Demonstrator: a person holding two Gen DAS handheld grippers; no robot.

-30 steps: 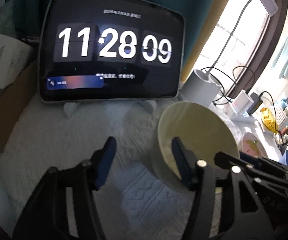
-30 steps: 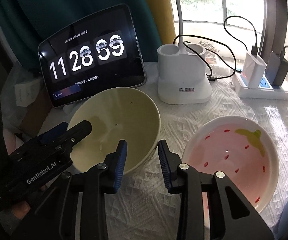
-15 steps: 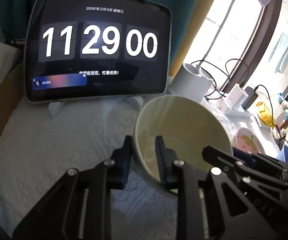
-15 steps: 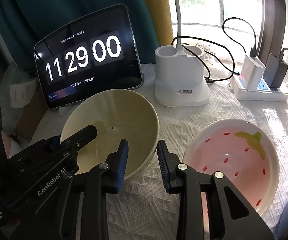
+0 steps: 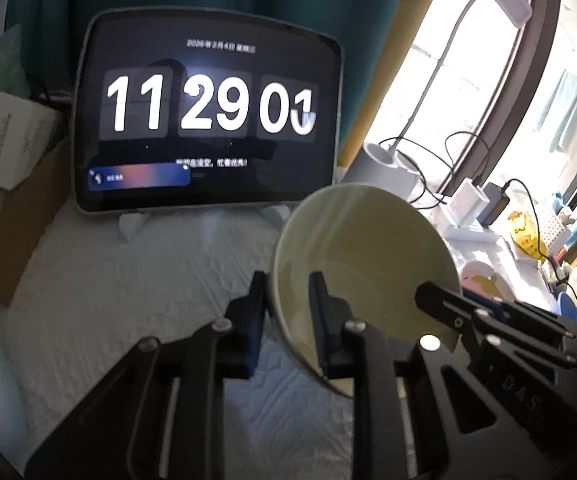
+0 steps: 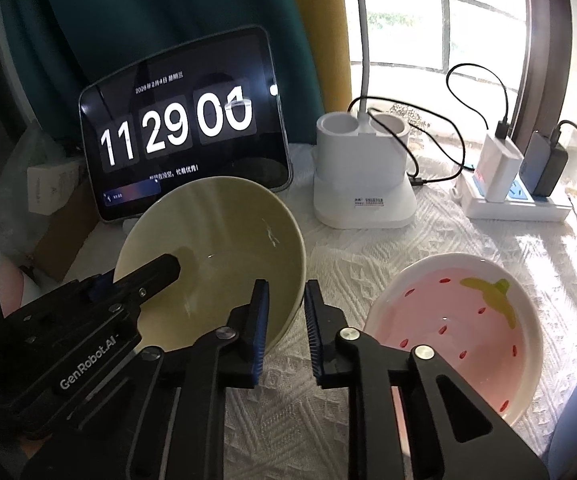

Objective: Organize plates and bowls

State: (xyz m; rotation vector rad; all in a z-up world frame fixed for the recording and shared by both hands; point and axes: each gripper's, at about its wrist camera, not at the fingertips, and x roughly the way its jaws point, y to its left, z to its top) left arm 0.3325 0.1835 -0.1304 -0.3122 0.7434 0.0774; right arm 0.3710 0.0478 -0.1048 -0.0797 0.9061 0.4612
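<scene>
A pale green bowl (image 5: 368,248) (image 6: 216,240) sits on the white cloth in front of the tablet. My left gripper (image 5: 287,280) is shut on its left rim, one finger inside and one outside; it shows in the right wrist view as the left gripper (image 6: 136,280). My right gripper (image 6: 286,284) straddles the bowl's right rim. Its jaws are closing, and the pads meet the wall. From the left wrist view the right gripper (image 5: 448,300) has one finger inside the bowl. A pink strawberry plate (image 6: 468,320) (image 5: 480,276) lies to the right, untouched.
A tablet clock (image 5: 208,120) (image 6: 180,140) stands behind the bowl. A white lamp base (image 6: 362,184) and a power strip with chargers and cables (image 6: 516,196) line the window side. A small white box (image 5: 8,148) and cardboard lie at the left. The white cloth (image 6: 368,248) covers the table.
My left gripper slid onto the bowl's left rim and shut on it. The right jaws narrowed around the right rim. The bowl and the pink plate stayed in place.
</scene>
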